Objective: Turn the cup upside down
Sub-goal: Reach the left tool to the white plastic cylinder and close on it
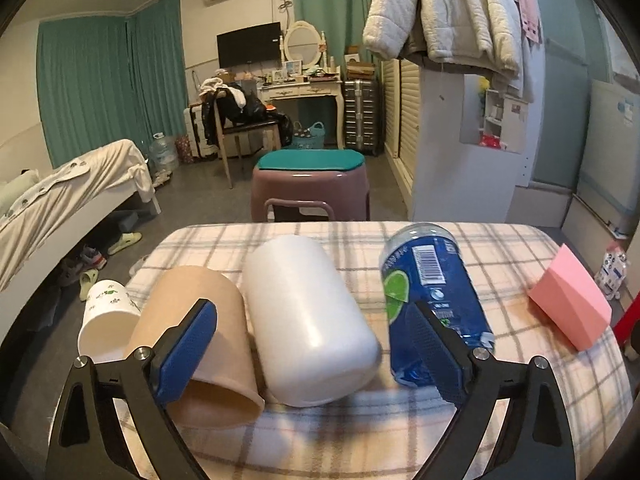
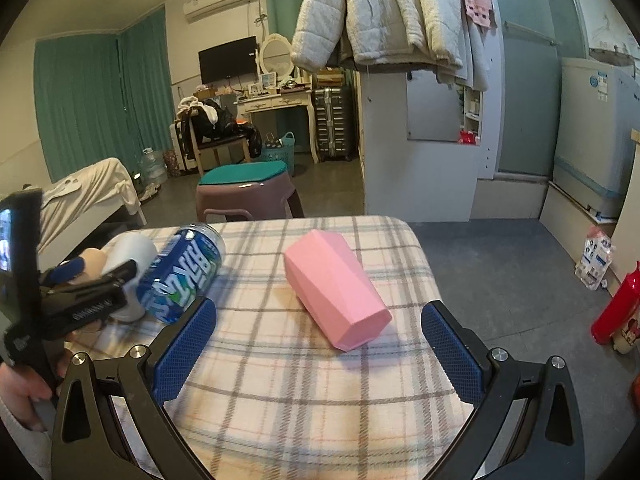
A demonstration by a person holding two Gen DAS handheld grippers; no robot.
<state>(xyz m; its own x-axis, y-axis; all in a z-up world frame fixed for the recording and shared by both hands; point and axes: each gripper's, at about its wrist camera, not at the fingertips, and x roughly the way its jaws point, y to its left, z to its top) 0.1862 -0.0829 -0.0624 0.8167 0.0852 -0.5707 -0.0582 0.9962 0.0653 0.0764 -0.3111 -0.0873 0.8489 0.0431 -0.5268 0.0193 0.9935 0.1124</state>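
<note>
Cups: five containers lie on their sides in a row on the plaid table [image 1: 360, 432]. In the left wrist view, left to right, they are one white leaf-print cup [image 1: 106, 322], one tan cup [image 1: 200, 356], one white cup [image 1: 308, 320], one blue can [image 1: 434, 304] and one pink cup [image 1: 570, 304].

Left gripper [image 1: 316, 356]: jaws spread wide, holding nothing. The white cup lies between them, the tan cup behind the left pad and the can behind the right pad.

Right gripper [image 2: 318, 354]: jaws spread wide, holding nothing. The pink cup [image 2: 338, 288] lies between and just beyond them, apart from both pads.

Beyond the table stands one stool [image 1: 310, 190] with a green seat pad.
</note>
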